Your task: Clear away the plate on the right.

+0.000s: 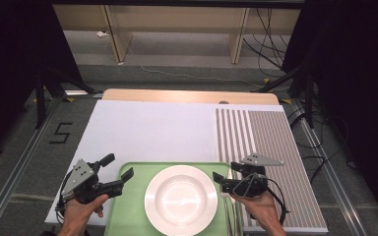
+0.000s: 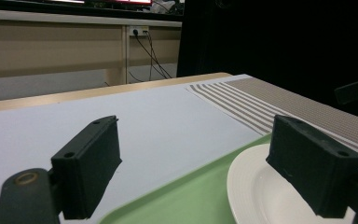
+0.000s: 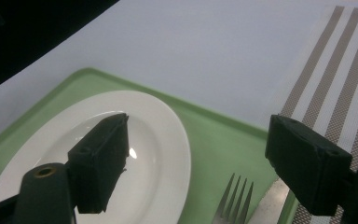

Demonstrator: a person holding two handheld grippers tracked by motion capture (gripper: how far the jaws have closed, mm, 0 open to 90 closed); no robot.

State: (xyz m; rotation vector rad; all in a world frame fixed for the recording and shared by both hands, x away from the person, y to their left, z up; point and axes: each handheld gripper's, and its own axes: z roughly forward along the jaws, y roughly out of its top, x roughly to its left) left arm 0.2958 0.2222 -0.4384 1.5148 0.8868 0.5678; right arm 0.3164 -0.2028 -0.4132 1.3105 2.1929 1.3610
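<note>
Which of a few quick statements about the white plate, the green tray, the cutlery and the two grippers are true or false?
1. The round white plate sits on the light green plastic tray. True.
2. The plate holds food. False: it is bare.
3. A metal fork lies on the tray beside the plate. True.
4. The right gripper is clamped on the fork. False: its jaws stand apart with nothing between them.
5. The left gripper is open, near the tray's left edge. True.
6. The striped grey and white placemat lies under the tray's left side. False: it lies on the table's right side.
</note>
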